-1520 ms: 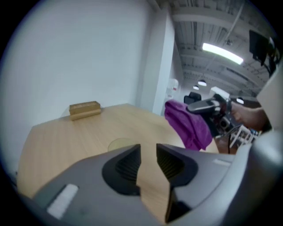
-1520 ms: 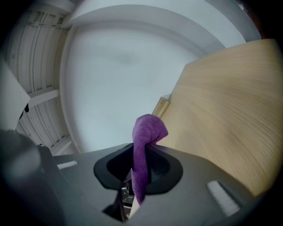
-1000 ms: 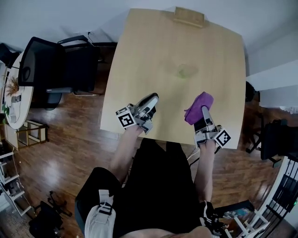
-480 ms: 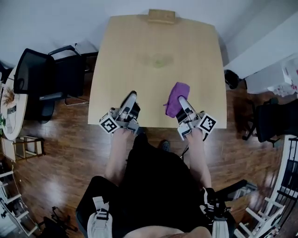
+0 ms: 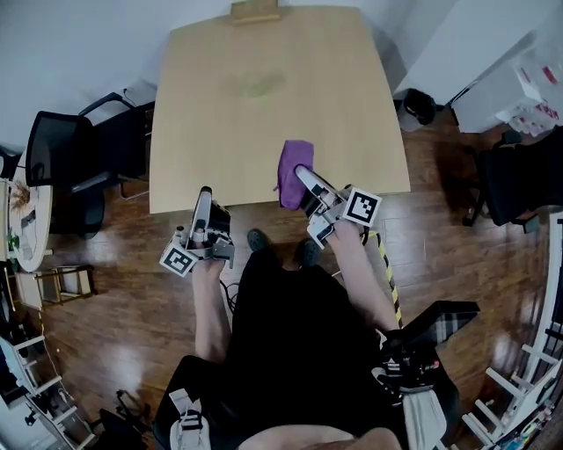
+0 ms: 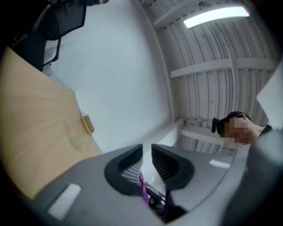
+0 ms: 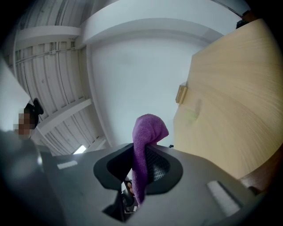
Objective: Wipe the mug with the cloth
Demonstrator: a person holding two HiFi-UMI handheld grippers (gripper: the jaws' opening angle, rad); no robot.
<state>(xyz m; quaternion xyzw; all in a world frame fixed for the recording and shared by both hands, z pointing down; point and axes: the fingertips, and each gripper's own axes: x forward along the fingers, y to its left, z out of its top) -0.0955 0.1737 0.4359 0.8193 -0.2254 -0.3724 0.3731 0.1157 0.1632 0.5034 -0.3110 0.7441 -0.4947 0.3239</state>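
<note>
My right gripper (image 5: 300,173) is shut on a purple cloth (image 5: 293,170) over the near edge of the light wooden table (image 5: 352,132). In the right gripper view the cloth (image 7: 149,127) bulges up from between the jaws of that gripper (image 7: 142,153). A faint greenish object (image 5: 258,85), possibly the mug, sits far up the table, well away from both grippers. My left gripper (image 5: 205,194) hangs just off the table's front edge over the floor. Its jaws (image 6: 147,149) are closing to a narrow gap with nothing between them.
A small wooden block (image 5: 255,11) rests at the table's far edge. Black chairs (image 5: 84,158) stand to the left, next to a small round side table (image 5: 25,224). White furniture (image 5: 493,70) and another dark chair (image 5: 519,189) are on the right. Wood floor surrounds the table.
Both grippers have drawn back toward the person. The left one has left the tabletop and now hangs past the front edge. The right one still holds the cloth.
</note>
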